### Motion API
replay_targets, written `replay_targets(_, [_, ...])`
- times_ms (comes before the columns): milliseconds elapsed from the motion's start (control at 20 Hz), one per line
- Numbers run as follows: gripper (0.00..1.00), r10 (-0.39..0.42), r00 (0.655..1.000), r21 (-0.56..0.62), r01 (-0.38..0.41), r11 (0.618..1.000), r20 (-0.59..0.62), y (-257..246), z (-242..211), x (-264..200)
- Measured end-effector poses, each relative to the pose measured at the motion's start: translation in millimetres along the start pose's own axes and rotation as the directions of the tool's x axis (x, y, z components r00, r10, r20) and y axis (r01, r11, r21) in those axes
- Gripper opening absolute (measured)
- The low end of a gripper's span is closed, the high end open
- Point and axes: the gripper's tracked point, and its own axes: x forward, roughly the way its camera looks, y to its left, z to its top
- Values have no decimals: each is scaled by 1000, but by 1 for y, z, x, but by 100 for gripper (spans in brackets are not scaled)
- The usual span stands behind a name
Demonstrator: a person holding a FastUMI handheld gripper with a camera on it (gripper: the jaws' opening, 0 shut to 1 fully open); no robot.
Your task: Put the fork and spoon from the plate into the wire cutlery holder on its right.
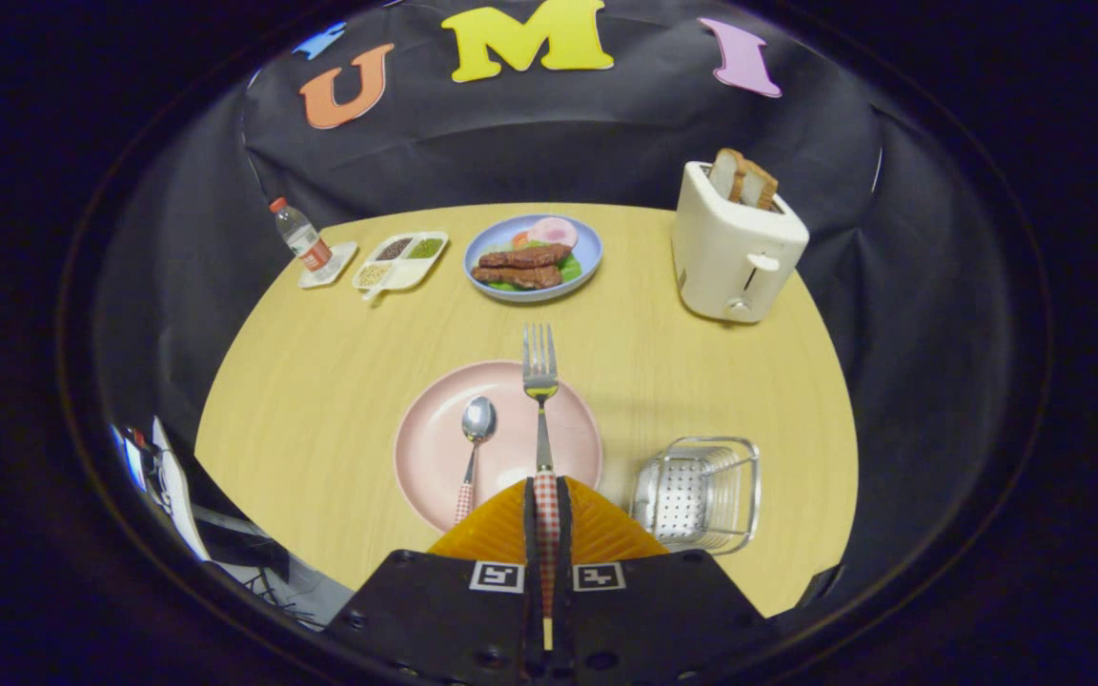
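My claw (546,495) is squeezed tight on the fork (539,381) handle. The spoon (476,433) lies on the pink plate (435,457), with the wire basket (701,491) to its right.

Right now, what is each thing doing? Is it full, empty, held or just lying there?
gripper: shut on the fork's handle.
fork: held, tines pointing ahead over the pink plate's rim.
spoon: lying on the plate, untouched.
pink plate: holds the spoon.
wire cutlery holder: empty.
toaster: bread sticking up.
bottle: upright, capped.

Gripper-mounted fisheye, angled down, above table (320,381)
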Motion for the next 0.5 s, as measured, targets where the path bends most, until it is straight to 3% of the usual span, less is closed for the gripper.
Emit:
replay_targets(300, [4, -39, 990, 38, 44, 998, -136, -53, -1, -49])
replay_targets(500, [4, -10, 952, 113, 47, 992, -306, -65, -33, -50])
